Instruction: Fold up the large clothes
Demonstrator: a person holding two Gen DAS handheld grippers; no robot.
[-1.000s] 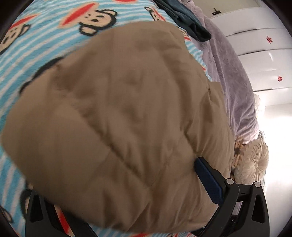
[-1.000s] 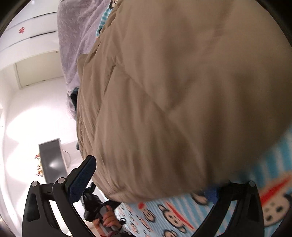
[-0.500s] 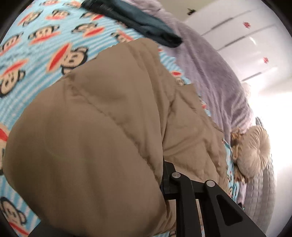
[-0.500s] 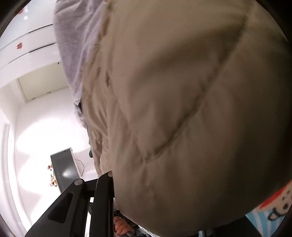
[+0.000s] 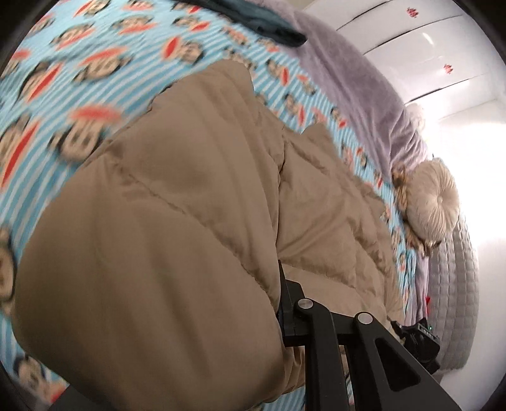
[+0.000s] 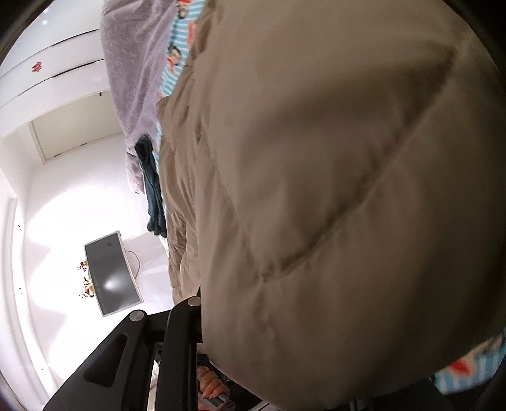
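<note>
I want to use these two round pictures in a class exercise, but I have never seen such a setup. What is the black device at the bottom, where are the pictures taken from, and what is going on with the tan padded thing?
No robot here: a person holds a hand tool with two fingers, a gripper, in each hand. Each gripper carries a wide-angle camera looking along its fingers, hence the round, bent pictures. One picture comes from the left gripper, the other from the right gripper.

Both grippers are shut on a tan quilted coat, which bulges close to each lens and hides one finger of each.

Under the coat lies a blue striped bed sheet printed with monkey faces. Also on the bed: a purple blanket, a dark folded garment and a round cream cushion.
</note>
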